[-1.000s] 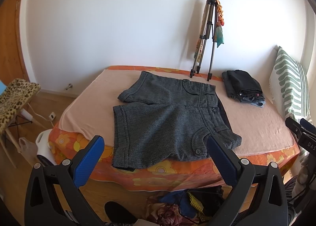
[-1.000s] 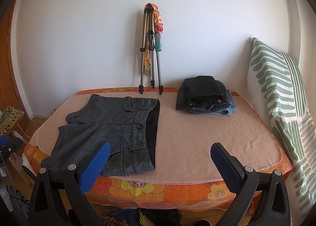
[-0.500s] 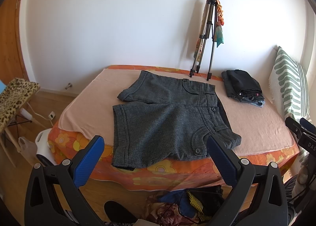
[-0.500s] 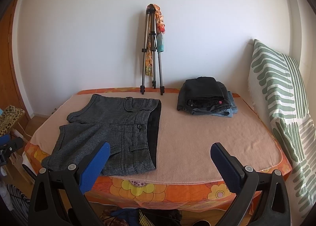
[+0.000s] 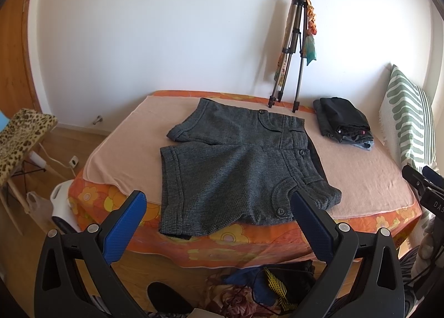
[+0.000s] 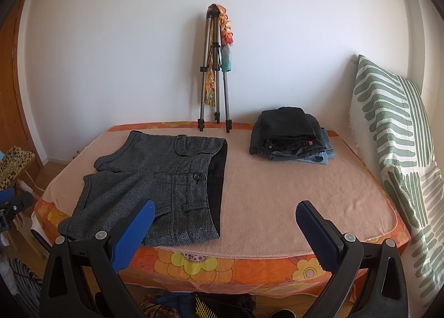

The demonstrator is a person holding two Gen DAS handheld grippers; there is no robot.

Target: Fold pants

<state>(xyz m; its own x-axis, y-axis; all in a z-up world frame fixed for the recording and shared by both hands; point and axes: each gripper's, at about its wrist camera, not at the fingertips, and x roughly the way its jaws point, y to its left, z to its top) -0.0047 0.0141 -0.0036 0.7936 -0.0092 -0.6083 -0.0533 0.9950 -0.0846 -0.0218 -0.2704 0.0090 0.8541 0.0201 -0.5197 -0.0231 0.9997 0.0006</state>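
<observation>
Grey tweed shorts (image 5: 236, 168) lie flat on the bed's pink blanket (image 5: 369, 179), waistband to the right, one leg hem hanging over the near edge. They also show in the right wrist view (image 6: 158, 179) at the left. My left gripper (image 5: 216, 207) is open and empty, held in front of the bed's near edge, below the shorts. My right gripper (image 6: 224, 218) is open and empty, in front of the bed, to the right of the shorts' waistband.
A stack of folded dark pants and jeans (image 6: 288, 134) sits at the bed's back right. A tripod (image 6: 213, 73) leans on the wall behind. A green-striped pillow (image 6: 394, 134) stands at the right. A leopard-print stool (image 5: 19, 137) is at the left; clothes (image 5: 263, 284) lie on the floor.
Both grippers have drifted only slightly; the right wrist view has shifted a little to the left. The shorts have not moved.
</observation>
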